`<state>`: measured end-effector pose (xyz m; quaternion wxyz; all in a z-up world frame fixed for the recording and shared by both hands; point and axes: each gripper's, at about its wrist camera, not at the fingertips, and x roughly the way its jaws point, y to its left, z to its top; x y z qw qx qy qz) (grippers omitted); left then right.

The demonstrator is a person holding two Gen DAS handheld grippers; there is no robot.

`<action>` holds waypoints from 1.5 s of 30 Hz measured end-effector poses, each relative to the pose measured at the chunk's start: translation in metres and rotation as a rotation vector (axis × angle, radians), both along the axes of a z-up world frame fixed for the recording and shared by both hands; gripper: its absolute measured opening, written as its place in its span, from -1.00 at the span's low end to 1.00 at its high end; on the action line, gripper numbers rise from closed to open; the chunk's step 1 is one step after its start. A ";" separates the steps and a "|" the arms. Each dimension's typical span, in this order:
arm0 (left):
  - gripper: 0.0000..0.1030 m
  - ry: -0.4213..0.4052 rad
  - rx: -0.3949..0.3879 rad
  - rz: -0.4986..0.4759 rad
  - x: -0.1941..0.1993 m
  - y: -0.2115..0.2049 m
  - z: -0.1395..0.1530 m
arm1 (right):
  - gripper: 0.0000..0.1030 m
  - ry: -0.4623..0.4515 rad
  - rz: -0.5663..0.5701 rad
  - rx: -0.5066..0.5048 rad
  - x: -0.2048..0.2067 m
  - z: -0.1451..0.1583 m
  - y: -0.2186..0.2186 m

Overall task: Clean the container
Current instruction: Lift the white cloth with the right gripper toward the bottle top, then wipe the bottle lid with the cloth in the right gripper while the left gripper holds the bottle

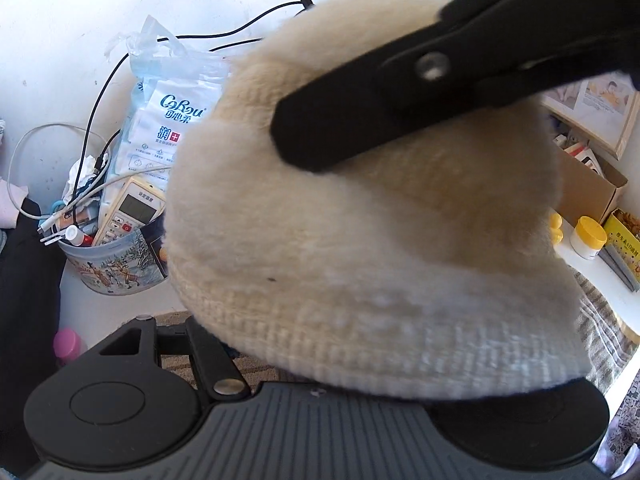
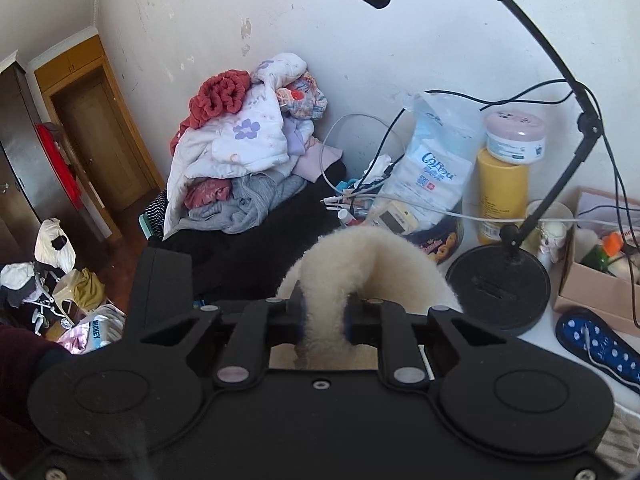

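Your L cam is mostly blocked: the cream fleece cloth (image 1: 360, 240) fills the centre of the L wrist view, so you can't see the left gripper (image 1: 320, 368) tips at all, only its body and one linkage arm at bottom left. Can't tell from that view what the cloth is wrapped round, or if a container sits under it. L jaws are at their narrowest with the cloth bulk right over them, so it reads as clamped on the cloth, pads themselves hidden.

The black bar crossing top right of the L view is your right gripper (image 1: 400, 112), blurred, end pressed into the cloth's upper side.

R wrist view: right gripper (image 2: 325, 320) is pinched tight on a folded strip of the same fleece cloth (image 2: 352, 264), which arches up and over between the pads, blue pad edges showing either side. Cloth lies dead ahead, touching both pads, the rest dropping behind and below the fingers, out of sight.

Bkgd: biscuit tin (image 2: 436, 240) stuffed with cables, a remote and a tissue pack (image 1: 160, 120), behind the cloth. Lamp base (image 2: 498, 288) sits just right of the cloth. Clothes pile (image 2: 240, 152) against the wall, well apart. Table edge cut off bottom right.
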<state>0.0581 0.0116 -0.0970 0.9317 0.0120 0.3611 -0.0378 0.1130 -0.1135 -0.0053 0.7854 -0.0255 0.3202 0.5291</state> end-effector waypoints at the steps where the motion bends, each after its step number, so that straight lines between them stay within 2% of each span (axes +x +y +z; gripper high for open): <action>1: 0.23 0.000 -0.003 0.002 0.000 0.000 0.000 | -0.71 -0.020 0.000 -0.009 0.000 -0.001 0.003; 6: 0.23 0.001 -0.004 0.001 0.002 0.000 0.000 | -0.72 -0.093 -0.036 -0.040 0.000 -0.002 0.004; 14: 0.23 0.005 0.003 -0.009 0.004 -0.002 0.001 | -0.72 -0.086 -0.149 -0.050 0.007 -0.006 -0.021; 19: 0.23 0.009 -0.010 -0.001 0.005 0.002 0.002 | -0.71 -0.056 -0.190 -0.070 0.006 -0.015 -0.037; 26: 0.24 0.024 -0.028 0.002 0.009 0.011 0.001 | -0.71 0.029 -0.234 -0.152 0.007 -0.053 -0.057; 31: 0.24 0.043 -0.043 -0.012 0.006 0.015 0.005 | -0.71 0.098 -0.329 -0.105 0.019 -0.059 -0.088; 35: 0.25 0.051 -0.045 -0.024 0.003 0.016 0.007 | -0.71 0.102 -0.366 -0.084 0.025 -0.053 -0.100; 45: 0.25 0.066 -0.086 -0.028 0.007 0.026 0.007 | -0.71 0.164 -0.325 0.045 0.026 -0.049 -0.094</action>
